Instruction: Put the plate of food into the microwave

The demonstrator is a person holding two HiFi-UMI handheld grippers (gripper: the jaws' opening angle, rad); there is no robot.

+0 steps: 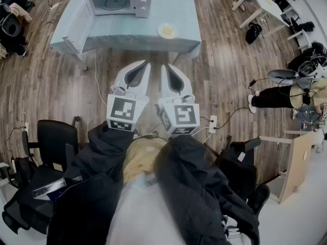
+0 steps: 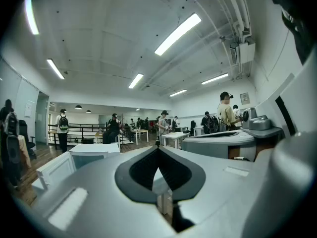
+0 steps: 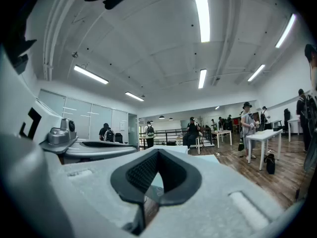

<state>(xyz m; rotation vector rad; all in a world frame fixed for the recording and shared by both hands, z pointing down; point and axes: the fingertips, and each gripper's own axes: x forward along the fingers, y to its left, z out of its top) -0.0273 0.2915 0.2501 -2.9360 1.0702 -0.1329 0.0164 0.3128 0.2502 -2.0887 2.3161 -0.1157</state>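
A white plate of yellow food (image 1: 167, 31) lies near the front right of a pale blue table (image 1: 133, 39). On the table's far side stands the white microwave (image 1: 120, 3), its door (image 1: 76, 27) swung open to the left. My two grippers are held side by side over the wooden floor, well short of the table and pointing at it. The left gripper (image 1: 146, 62) (image 2: 158, 148) is shut and holds nothing. So is the right gripper (image 1: 164, 66) (image 3: 158, 151), whose tip points roughly toward the plate. In the left gripper view the microwave (image 2: 94, 152) shows ahead to the left.
Black office chairs stand at my left (image 1: 56, 142) and right (image 1: 240, 172). A power strip (image 1: 212, 123) and cables lie on the floor. White desks (image 1: 265, 4) and a seated person (image 1: 286, 93) are on the right. Several people stand far across the room (image 2: 225, 114).
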